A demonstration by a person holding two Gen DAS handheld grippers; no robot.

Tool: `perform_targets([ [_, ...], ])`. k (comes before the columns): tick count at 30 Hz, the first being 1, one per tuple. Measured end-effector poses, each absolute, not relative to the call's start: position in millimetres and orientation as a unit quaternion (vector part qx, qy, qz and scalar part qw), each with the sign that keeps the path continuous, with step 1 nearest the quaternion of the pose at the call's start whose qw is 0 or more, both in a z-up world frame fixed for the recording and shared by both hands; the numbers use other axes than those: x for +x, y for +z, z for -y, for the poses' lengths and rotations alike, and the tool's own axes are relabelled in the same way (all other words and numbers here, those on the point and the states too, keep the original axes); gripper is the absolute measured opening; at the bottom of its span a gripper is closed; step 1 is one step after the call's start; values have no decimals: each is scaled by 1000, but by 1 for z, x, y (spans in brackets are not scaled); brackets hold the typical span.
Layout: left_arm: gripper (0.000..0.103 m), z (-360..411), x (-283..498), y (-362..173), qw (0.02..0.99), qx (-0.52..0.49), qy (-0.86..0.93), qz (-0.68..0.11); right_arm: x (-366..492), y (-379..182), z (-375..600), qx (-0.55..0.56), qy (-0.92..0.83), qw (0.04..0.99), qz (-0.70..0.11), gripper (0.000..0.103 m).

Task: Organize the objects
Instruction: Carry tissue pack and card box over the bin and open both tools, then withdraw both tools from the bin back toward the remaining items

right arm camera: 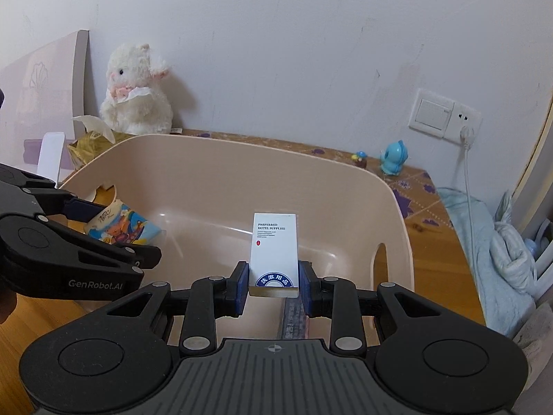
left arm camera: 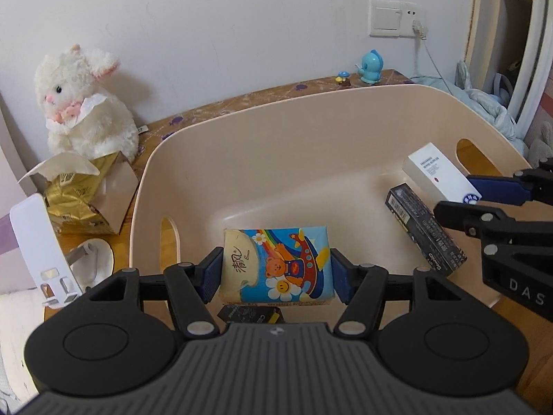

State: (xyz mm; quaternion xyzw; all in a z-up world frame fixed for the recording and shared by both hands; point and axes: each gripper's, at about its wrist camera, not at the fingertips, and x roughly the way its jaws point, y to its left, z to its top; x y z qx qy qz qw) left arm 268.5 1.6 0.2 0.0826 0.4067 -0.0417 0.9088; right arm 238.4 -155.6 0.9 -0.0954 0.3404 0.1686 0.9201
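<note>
My left gripper (left arm camera: 274,271) is shut on a colourful cartoon tissue pack (left arm camera: 276,266) and holds it over the near part of a beige plastic bin (left arm camera: 262,145). My right gripper (right arm camera: 273,285) is shut on a white hotel-supplies box (right arm camera: 274,252) and holds it over the bin's (right arm camera: 221,162) right side. The white box (left arm camera: 439,174) and right gripper (left arm camera: 484,193) also show at the right of the left wrist view. A black box (left arm camera: 425,231) lies in the bin under them. Another dark box (left arm camera: 249,314) lies beneath the tissue pack. The left gripper (right arm camera: 103,231) with the tissue pack (right arm camera: 121,224) shows at the left of the right wrist view.
A white plush lamb (left arm camera: 86,103) sits at the wall behind a gold tissue box (left arm camera: 83,193). A white stand (left arm camera: 38,242) is at the far left. A blue toy (left arm camera: 371,69) and a small mushroom figure (left arm camera: 344,77) stand at the table's back. A blue cloth (right arm camera: 484,242) lies at the right.
</note>
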Motion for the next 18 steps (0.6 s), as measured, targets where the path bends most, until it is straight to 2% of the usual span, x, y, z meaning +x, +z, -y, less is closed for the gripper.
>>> perform_targets([
  [2, 66, -2, 268, 2, 910, 78, -44, -405, 236, 3, 157, -94, 167, 922, -337, 41],
  [3, 68, -3, 266, 4, 911, 74, -45, -404, 234, 4, 158, -93, 169, 923, -334, 43],
  [4, 74, -3, 266, 6, 912, 72, -45, -401, 232, 7, 158, -92, 167, 924, -331, 45],
  [7, 82, -4, 259, 16, 919, 70, -42, -385, 225, 18, 162, -90, 161, 932, -313, 59],
  [12, 85, -10, 246, 32, 929, 66, -27, -363, 205, 39, 169, -75, 156, 943, -285, 74],
  [16, 86, -16, 232, 42, 935, 63, -15, -348, 188, 50, 172, -73, 153, 948, -268, 80],
  [18, 87, -19, 224, 47, 937, 62, -14, -342, 178, 53, 173, -72, 151, 950, -263, 90],
])
